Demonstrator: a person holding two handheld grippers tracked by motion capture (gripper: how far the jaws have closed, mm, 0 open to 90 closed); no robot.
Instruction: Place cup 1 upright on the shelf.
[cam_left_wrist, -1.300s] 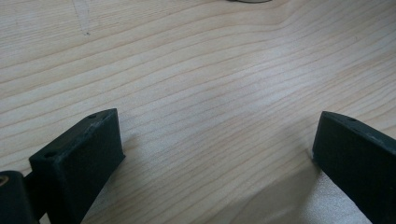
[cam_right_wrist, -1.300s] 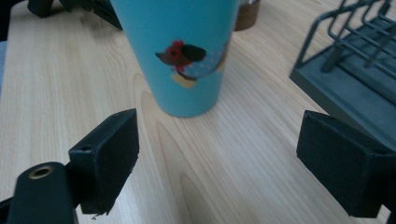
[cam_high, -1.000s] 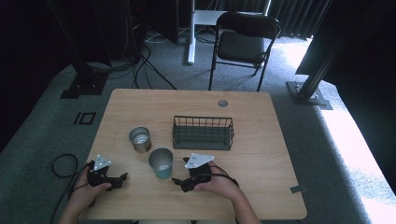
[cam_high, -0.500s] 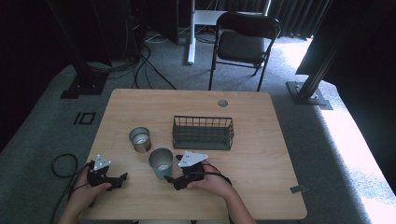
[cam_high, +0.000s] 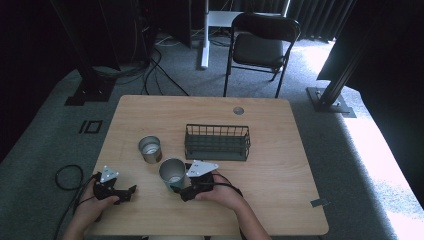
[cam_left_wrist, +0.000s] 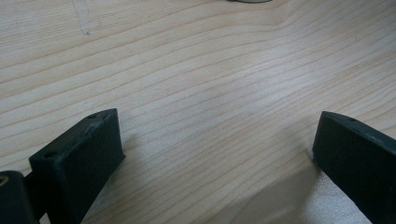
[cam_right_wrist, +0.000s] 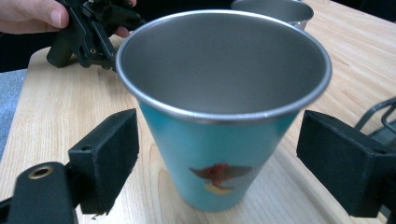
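- The left gripper (cam_high: 131, 190), held near the table's front left corner, rests low over bare wood; in its own view the two black jaws stand wide apart with nothing between them but the grain of the light wooden table (cam_left_wrist: 196, 93).
- The right gripper (cam_right_wrist: 219, 158) sits just to the right of it, nearer the middle of the front edge, its jaws spread wide on either side of a teal metal cup with a silver rim and a small reddish picture on its side (cam_right_wrist: 219, 140). Neither pad appears to touch the cup wall yet; a gap shows on each side.
- The teal cup stands upright and looks empty, set a little ahead of the person's right hand (cam_high: 220, 192).
- Just beyond it and to the left stands a second, shorter plain silver metal cup (cam_high: 150, 148), also upright, close to the first but apart from it.
- Farther back, about mid-table, lies a dark green wire basket (cam_high: 217, 142), which looks empty.
- Judged from this, the step in hand is the approach to grasp the teal cup. The next move calls for closing the right jaws squarely on the tapered wall, low enough not to slip upward, then lifting without tipping.
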